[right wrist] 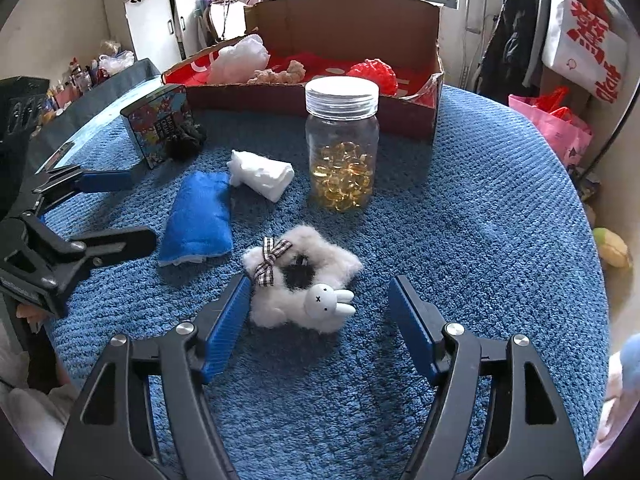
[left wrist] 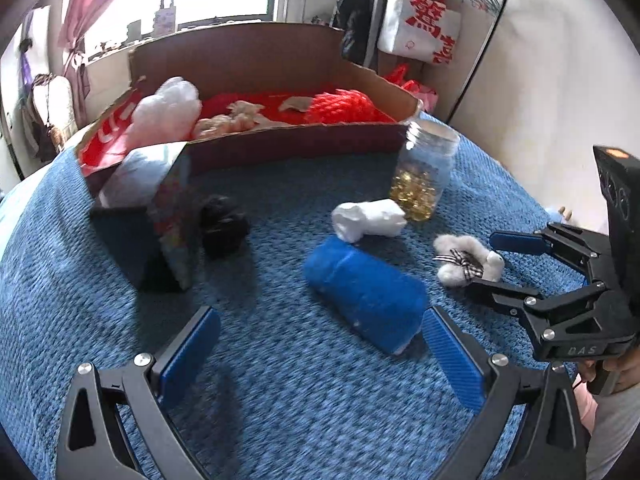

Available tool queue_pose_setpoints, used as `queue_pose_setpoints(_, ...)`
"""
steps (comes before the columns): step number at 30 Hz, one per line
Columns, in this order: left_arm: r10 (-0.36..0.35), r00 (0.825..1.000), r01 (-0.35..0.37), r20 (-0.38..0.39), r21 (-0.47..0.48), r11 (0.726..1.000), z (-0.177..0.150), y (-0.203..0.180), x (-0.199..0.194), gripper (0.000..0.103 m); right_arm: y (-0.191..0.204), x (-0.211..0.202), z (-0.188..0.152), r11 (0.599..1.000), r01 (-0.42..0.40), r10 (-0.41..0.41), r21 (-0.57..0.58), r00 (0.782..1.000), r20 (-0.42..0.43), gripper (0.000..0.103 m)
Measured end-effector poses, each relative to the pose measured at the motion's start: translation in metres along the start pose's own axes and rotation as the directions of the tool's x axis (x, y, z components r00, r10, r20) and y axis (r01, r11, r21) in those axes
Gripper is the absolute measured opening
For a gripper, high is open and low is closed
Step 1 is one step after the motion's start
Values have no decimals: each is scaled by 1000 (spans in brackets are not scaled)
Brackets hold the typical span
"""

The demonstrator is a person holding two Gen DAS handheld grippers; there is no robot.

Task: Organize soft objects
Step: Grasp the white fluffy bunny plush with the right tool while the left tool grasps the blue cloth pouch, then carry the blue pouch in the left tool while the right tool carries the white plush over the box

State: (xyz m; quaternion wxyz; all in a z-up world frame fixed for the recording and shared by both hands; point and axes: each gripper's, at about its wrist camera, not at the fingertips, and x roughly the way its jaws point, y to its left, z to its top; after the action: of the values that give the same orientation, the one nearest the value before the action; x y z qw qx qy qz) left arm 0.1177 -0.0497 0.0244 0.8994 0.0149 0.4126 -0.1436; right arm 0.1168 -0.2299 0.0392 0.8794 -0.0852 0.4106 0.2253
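Observation:
My left gripper is open low over the blue bedspread; a folded blue cloth lies just ahead, its near end beside the right pad. My right gripper is open too, and a fluffy white scrunchie with a checked bow and a bunny head lies between its pads, the left pad close to its edge, not squeezed. A white crumpled cloth and a black fuzzy thing lie farther back. A cardboard box holds white, beige and red soft items.
A clear jar of golden capsules stands in front of the box. A patterned tin stands at the left beside the black thing. Bags and clothes hang at the far right, past the edge of the bedspread.

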Motion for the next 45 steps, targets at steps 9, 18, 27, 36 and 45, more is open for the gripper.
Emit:
queue_pose_setpoints(9,-61,996,63,-72,24,998,16,-19,29,61,-1,6,-1,998,-33,34,-46,999,2,46)
queue_pose_setpoints(18,-103,994,104,-30,24,994,16,-23,7,44,7,-9,-1,996,-55,60,-71,996,72,45)
queue_pose_setpoints(27,-105,994,105,-2,9,994,4,-7,-21,44,11,-16,0,997,-58,62,-51,995,82,45)
queue_pose_setpoints(36,-21,999,19,-32,-50,999,-14,42,-42,44,-1,-15,-1,1000,6,-5,-23,999,50,45)
queue_pose_setpoints(45,96,995,-101,-41,-118,988,-11,109,-50,44,-41,-10,10,993,116,-116,26,993,13,45)
